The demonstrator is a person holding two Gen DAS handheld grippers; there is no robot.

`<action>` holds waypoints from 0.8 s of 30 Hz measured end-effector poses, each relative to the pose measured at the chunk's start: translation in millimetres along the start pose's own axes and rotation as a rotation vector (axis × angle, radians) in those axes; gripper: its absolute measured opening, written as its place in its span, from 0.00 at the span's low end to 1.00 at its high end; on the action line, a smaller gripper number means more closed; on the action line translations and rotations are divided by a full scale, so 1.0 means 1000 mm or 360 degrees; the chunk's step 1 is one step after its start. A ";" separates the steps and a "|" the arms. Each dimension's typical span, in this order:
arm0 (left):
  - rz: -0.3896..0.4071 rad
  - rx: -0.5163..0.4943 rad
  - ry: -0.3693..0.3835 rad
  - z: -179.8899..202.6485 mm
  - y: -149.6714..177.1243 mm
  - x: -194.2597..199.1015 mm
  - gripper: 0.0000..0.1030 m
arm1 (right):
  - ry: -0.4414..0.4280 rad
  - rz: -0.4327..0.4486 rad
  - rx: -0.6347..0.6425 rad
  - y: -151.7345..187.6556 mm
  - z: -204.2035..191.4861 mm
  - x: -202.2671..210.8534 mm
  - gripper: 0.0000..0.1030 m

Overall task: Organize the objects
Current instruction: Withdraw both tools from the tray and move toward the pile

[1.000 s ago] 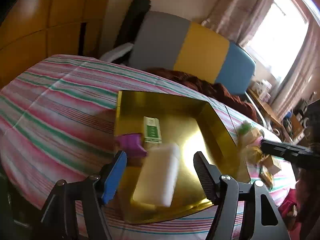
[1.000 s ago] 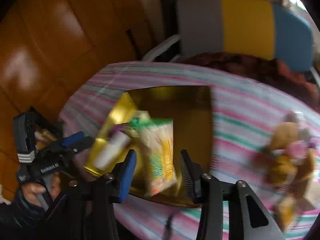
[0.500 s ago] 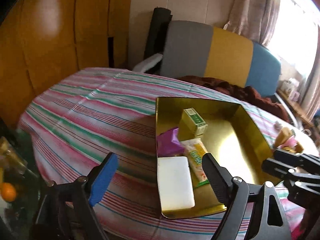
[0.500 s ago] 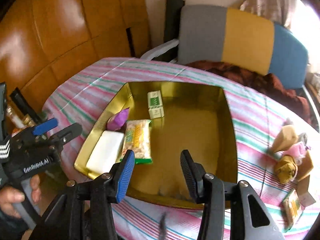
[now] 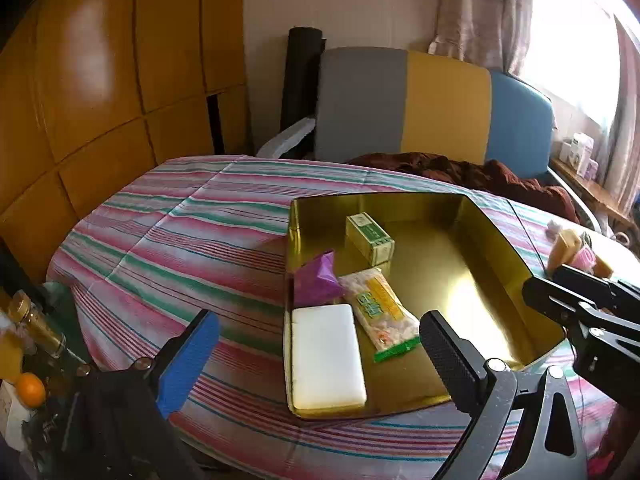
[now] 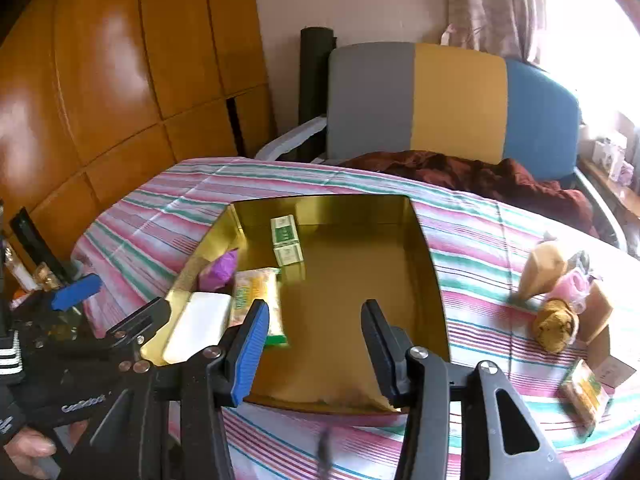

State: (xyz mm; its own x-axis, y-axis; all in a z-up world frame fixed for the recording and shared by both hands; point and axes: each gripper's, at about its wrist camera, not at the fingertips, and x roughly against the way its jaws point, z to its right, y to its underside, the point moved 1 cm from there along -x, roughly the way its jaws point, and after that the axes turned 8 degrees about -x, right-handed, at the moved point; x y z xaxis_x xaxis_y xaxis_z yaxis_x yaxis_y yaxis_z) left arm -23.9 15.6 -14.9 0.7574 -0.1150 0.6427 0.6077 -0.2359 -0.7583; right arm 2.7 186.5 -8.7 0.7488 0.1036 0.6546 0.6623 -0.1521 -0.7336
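Four items already lie along the left side of the gold tin tray (image 5: 496, 236), which sits on the desk (image 5: 200, 240) with its striped cloth: a white flat case (image 5: 326, 354) nearest, a yellow-green snack packet (image 5: 380, 312) touching its right edge, a purple pouch (image 5: 318, 280) behind it, and a small green-and-white box (image 5: 370, 238) further back. The step in hand looks like the pause after a drop-off. The left tongs (image 5: 320, 360) hover over the near-left corner of the tray with their jaws opening wide and nothing pressed between the pads. The right tongs (image 6: 312, 344) stand partly apart over the tray's bare floor, also empty.

The next move, I judge, calls for swinging the right tongs toward the loose pile on the cloth well to the right of the tray and picking one piece, then setting it on the tray's free right half.

Only the right wrist view shows that pile clearly: a tan cone-shaped wrapper (image 6: 546, 272), a pink item (image 6: 576, 286), a brown lumpy object (image 6: 556, 330) and another yellow snack packet (image 6: 586, 394). It also shows a hand (image 6: 28, 446) on the left tool. The left wrist view shows the tray items more sharply, and an orange (image 5: 30, 390) below the desk edge.
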 end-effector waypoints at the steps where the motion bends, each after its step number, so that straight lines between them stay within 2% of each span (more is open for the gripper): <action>1: 0.0006 -0.0016 -0.0008 0.003 0.000 0.001 0.98 | 0.0008 -0.0011 -0.0008 0.002 0.002 -0.001 0.47; 14: 0.0030 -0.0162 -0.0137 0.024 -0.001 0.009 0.99 | 0.0026 -0.0037 -0.0098 0.012 0.022 0.001 0.47; 24: 0.0042 -0.0228 -0.0149 0.036 -0.003 0.014 0.99 | 0.0020 -0.0028 -0.0144 0.012 0.032 0.006 0.47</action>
State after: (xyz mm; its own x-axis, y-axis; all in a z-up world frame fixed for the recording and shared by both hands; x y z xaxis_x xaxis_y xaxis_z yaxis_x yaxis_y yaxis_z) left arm -7.2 49.3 -7.5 0.7956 -0.0343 0.6048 0.5521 -0.3697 -0.7473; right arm 15.6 217.1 -19.7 0.7362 0.0951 0.6700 0.6703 -0.2386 -0.7027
